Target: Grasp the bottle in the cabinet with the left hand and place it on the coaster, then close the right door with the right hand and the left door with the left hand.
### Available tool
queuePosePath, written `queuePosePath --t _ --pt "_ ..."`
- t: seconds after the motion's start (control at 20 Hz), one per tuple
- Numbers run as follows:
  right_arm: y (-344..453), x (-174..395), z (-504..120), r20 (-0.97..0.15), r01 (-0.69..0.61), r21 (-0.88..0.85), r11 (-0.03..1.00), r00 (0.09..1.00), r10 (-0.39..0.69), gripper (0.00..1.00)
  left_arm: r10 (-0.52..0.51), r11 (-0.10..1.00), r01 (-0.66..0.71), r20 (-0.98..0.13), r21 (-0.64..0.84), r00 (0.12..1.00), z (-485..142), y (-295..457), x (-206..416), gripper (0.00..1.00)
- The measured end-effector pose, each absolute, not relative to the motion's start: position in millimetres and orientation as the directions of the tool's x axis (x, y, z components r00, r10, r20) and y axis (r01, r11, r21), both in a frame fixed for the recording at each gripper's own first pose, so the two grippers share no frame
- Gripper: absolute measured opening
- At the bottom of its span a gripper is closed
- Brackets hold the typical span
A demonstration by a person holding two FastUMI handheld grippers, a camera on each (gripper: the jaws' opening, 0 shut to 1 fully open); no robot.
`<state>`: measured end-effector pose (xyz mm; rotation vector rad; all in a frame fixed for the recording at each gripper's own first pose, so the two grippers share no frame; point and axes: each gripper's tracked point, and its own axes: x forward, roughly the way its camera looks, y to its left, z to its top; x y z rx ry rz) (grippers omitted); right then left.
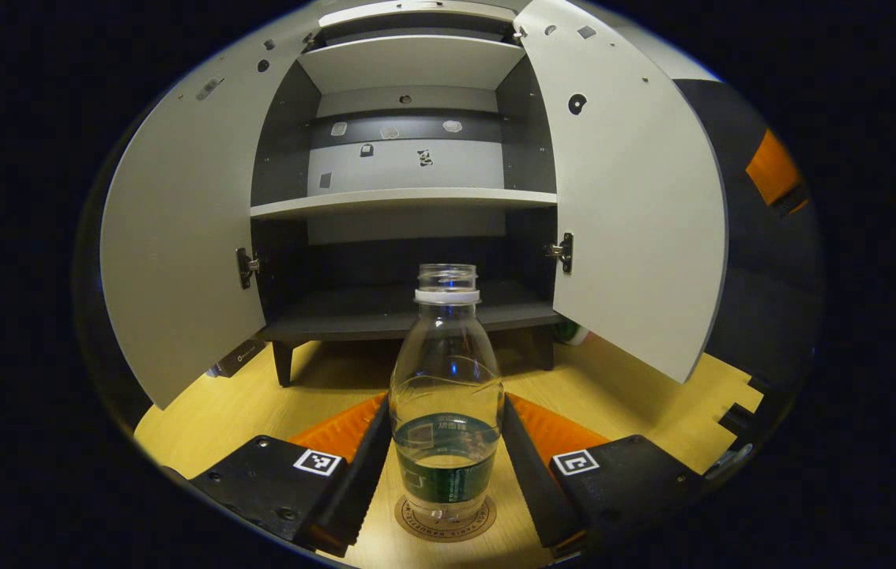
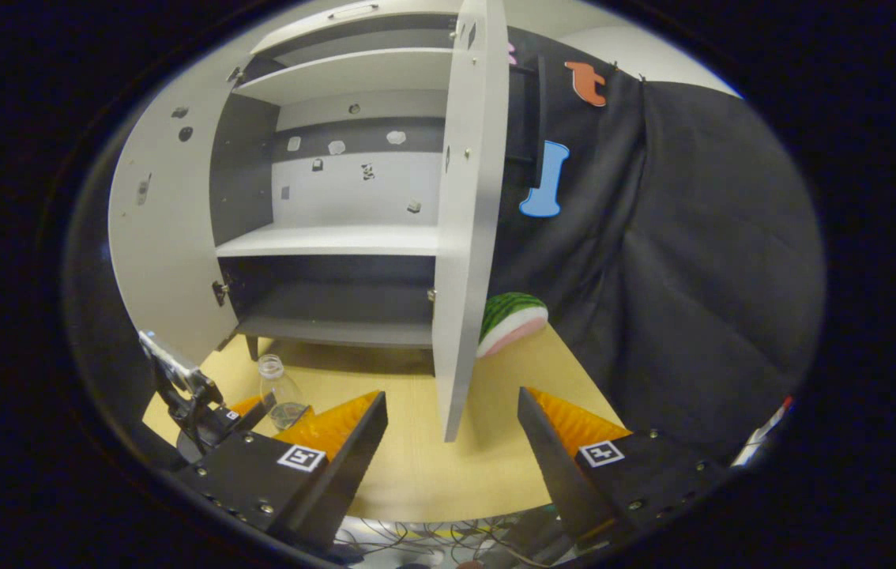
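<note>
A clear, capless bottle (image 1: 446,371) with a little water and a green label stands upright on a round brown coaster (image 1: 416,525) on the wooden table. My left gripper (image 1: 445,411) is shut on the bottle, its fingers pressing on both sides of the lower body. The grey cabinet (image 1: 408,197) behind has its left door (image 1: 187,237) and right door (image 1: 630,213) swung wide, with bare shelves. In the right gripper view my right gripper (image 2: 452,403) is open and holds nothing, just in front of the right door's (image 2: 468,221) edge. The bottle (image 2: 272,379) and left gripper (image 2: 254,411) show at lower left.
A watermelon-slice toy (image 2: 511,320) lies on the table behind the right door, against the black cloth wall. Cables (image 2: 432,533) run past the table's near edge. Bare wood (image 1: 614,395) lies between the cabinet's legs and the coaster.
</note>
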<state>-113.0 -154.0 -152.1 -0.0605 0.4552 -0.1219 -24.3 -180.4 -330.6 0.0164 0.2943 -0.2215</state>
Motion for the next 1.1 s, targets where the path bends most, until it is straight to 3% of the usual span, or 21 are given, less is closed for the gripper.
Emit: queuePosePath --t 1.1 --pt "-146 -116 -179 -0.492 0.058 -0.053 0.997 0.867 -0.077 1.0 -0.156 0.987 0.163 -0.341 -0.006 0.927 -347 -173 -62 0.82"
